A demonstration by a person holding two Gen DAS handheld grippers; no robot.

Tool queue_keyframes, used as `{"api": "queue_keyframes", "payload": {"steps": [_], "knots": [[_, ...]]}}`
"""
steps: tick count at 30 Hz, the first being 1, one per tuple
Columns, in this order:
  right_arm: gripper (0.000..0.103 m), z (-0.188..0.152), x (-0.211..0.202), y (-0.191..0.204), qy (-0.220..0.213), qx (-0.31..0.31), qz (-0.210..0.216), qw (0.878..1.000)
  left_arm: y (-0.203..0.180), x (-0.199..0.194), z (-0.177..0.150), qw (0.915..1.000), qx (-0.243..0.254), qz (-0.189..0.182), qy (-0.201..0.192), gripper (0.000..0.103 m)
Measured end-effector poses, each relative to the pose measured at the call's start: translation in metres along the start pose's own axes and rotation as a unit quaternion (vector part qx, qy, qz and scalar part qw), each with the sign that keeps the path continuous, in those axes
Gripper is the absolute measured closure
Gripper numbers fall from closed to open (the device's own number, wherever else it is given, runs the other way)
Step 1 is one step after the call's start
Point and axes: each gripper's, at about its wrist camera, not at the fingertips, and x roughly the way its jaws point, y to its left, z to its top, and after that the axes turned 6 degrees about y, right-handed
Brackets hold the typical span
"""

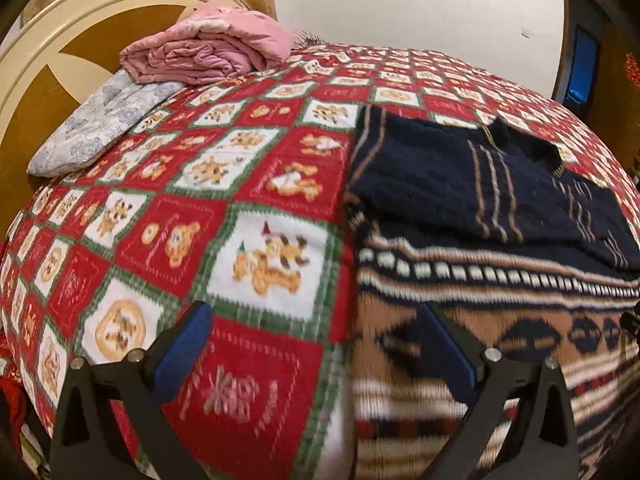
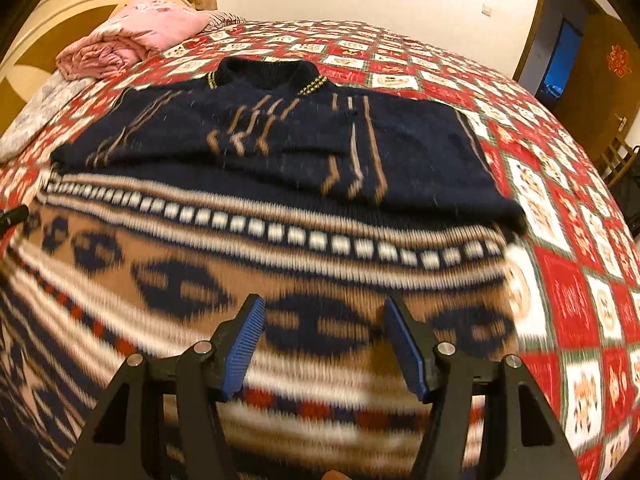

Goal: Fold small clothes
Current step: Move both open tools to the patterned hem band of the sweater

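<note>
left wrist view: the left gripper (image 1: 316,344) hangs released, jaws wide, over the left edge of the knitted sweater (image 1: 480,184) spread on the christmas-print blanket (image 1: 256,184); the sweater's right side runs out of frame. right wrist view: the right gripper (image 2: 324,340) is unclenched, empty, above the sweater's patterned lower half; the hem is blurred.

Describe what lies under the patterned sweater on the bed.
The sweater lies on a red checked blanket, visible around its edges. Whatever is directly beneath the sweater is covered.
</note>
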Motion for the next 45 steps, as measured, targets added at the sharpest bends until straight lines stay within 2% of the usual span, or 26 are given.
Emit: {"api": "queue_keyframes", "payload": {"steps": [11,20,24,30,37,40,45], "knots": [[0.040,-0.047,-0.026,-0.005,-0.007,0.013,-0.003,1.000,0.006,-0.019,-0.047,0.9995,-0.010,-0.026,0.014,0.000],[0.040,-0.077,-0.044,-0.004,-0.011,0.023,-0.007,1.000,0.012,-0.039,-0.071,0.9989,-0.012,-0.043,0.014,0.000],[0.040,-0.094,-0.056,-0.008,-0.012,0.038,0.004,0.999,0.014,-0.049,-0.082,0.9977,-0.014,-0.064,0.019,0.000],[0.040,-0.124,-0.074,-0.019,-0.015,0.053,0.013,0.998,0.014,-0.063,-0.103,0.9962,-0.002,-0.082,0.026,0.000],[0.040,-0.163,-0.093,-0.044,-0.019,0.102,0.028,0.994,0.014,-0.081,-0.139,0.9946,0.026,-0.091,0.042,0.000],[0.040,-0.174,-0.096,-0.053,-0.013,0.119,0.036,0.992,0.008,-0.086,-0.153,0.9927,0.033,-0.103,0.053,0.003],[0.040,-0.190,-0.108,-0.066,-0.015,0.146,0.054,0.988,-0.007,-0.090,-0.170,0.9887,0.053,-0.120,0.072,0.014]]}}
